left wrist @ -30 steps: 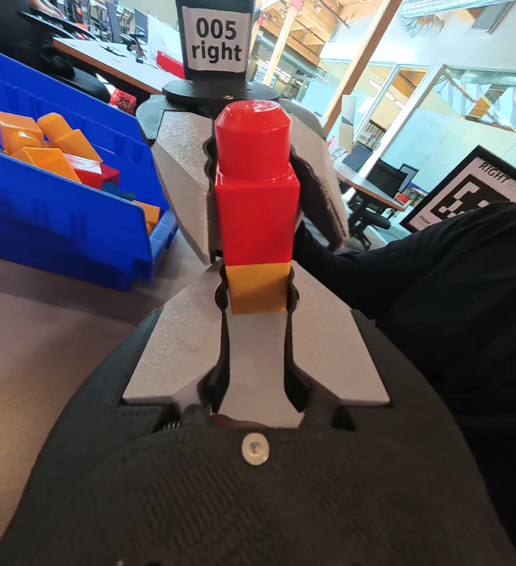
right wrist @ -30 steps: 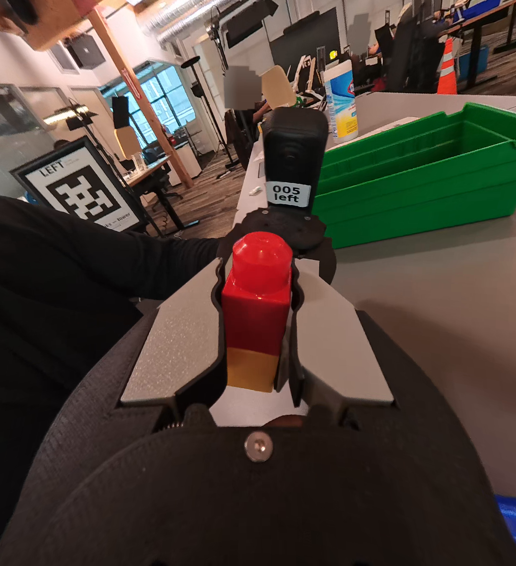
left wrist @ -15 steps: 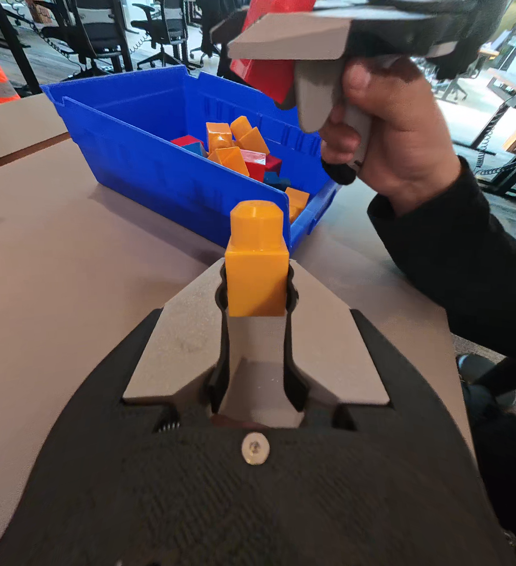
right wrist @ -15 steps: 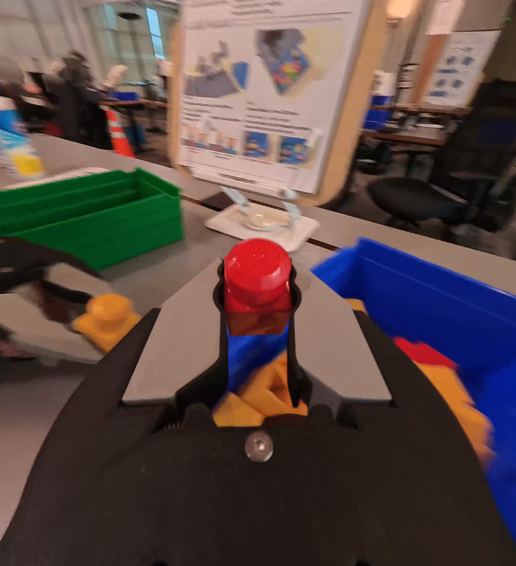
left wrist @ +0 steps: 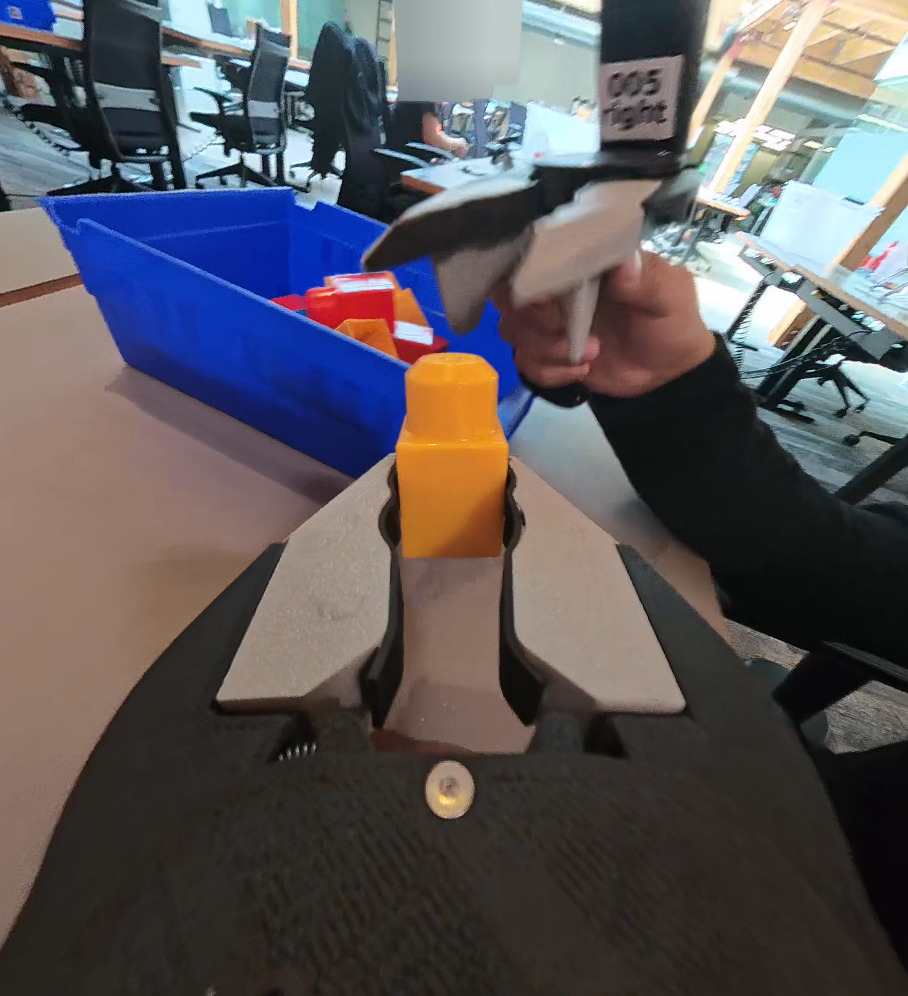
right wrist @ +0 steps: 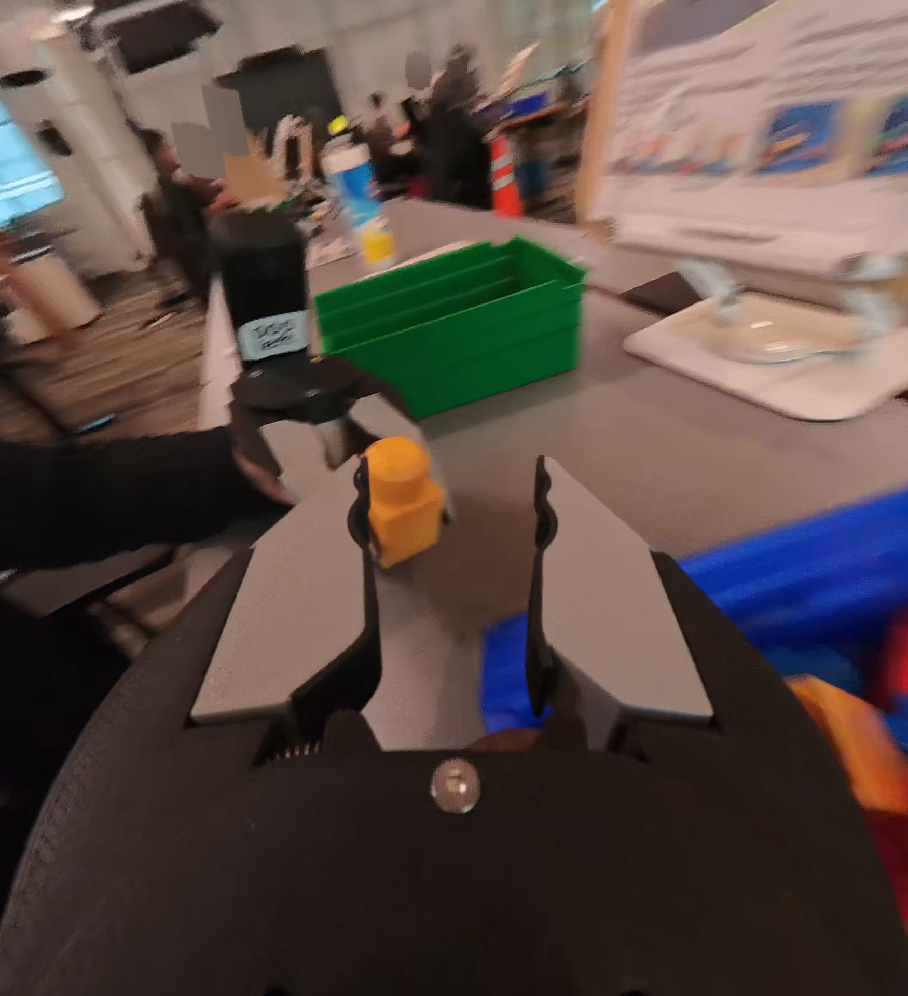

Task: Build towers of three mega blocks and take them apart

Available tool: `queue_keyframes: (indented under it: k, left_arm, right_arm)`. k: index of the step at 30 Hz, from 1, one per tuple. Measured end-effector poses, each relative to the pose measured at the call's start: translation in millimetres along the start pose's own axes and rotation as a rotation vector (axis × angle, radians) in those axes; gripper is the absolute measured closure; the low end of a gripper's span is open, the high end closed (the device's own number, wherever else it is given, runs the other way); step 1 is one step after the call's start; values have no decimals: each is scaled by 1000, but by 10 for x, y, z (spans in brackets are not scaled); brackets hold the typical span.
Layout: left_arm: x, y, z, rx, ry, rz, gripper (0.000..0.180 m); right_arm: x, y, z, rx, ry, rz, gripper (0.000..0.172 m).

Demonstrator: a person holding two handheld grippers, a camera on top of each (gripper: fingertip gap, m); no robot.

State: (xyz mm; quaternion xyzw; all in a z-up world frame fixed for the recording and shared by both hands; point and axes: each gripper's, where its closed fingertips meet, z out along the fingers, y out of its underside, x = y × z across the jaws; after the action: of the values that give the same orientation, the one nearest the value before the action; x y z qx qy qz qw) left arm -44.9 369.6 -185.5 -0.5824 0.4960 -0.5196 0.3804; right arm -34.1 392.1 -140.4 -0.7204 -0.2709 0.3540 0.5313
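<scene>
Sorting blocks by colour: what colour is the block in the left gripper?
Orange block; clearest in the left wrist view.

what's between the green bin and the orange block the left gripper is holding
In the right wrist view, only bare grey table between the green bin and the orange block in the left gripper.

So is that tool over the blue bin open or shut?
Open. The right tool has a wide bare gap between its fingers, above the blue bin.

Labels and posters too blurred.
</scene>
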Motion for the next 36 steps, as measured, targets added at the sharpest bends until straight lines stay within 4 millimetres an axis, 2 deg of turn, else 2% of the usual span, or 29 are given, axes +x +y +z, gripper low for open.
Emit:
queue_keyframes:
  k: [3,5,6,8,10,12,14,16,17,18,20,21,22,25,27,30,32,34,36]
  left_arm:
    - [102,-31,-2,13,49,8,147]
    - [147,-28,-1,9,61,29,147]
    - [163,1,9,-7,64,45,147]
    - [159,33,35,-20,50,55,146]
    - [110,25,43,-12,22,35,145]
    - [67,43,33,-23,12,19,144]
    - [23,51,25,-26,-1,3,145]
    - [-6,78,33,-41,-13,-16,147]
    - [-9,99,43,-51,-14,-20,147]
    - [-3,120,56,-59,-12,-18,147]
    - [9,167,83,-78,-11,-7,147]
    - [14,193,96,-91,-12,1,147]
    - [13,218,107,-102,-15,10,147]
    - [15,252,120,-121,-22,30,145]
    - [30,262,125,-129,-15,28,143]
    - [117,334,135,-180,35,28,131]
    - [191,308,87,-199,53,20,118]
    - [311,70,-95,-143,58,22,116]
    - [349,-340,-459,-30,1,57,116]
  right_arm:
    - [-319,142,310,-86,-96,-59,110]
    - [-439,211,422,-122,-131,-77,136]
    - [-447,233,447,-137,-129,-71,144]
    - [-424,268,428,-163,-115,-103,144]
    - [-326,117,332,-93,-54,-131,144]
    - [-81,-209,79,76,80,-133,144]
    - [317,-581,-442,319,343,-128,144]
    - [601,-747,-1020,463,611,-174,145]
    - [765,-725,-1249,463,749,-178,144]
    - [972,-612,-1408,398,877,-156,144]
    - [1377,-158,-1494,126,1004,-38,137]
    - [1474,-8,-1488,62,1002,29,122]
    - [1460,3,-1445,68,955,66,116]
    - [1196,-396,-1521,292,908,-47,126]
    - [1054,-568,-1588,365,924,-140,131]
    - [1026,-598,-1581,365,933,-173,133]
    - [1026,-583,-1540,363,910,-167,133]
    - [1029,-569,-1533,365,901,-163,134]
    - [1015,-578,-1553,385,893,-161,135]
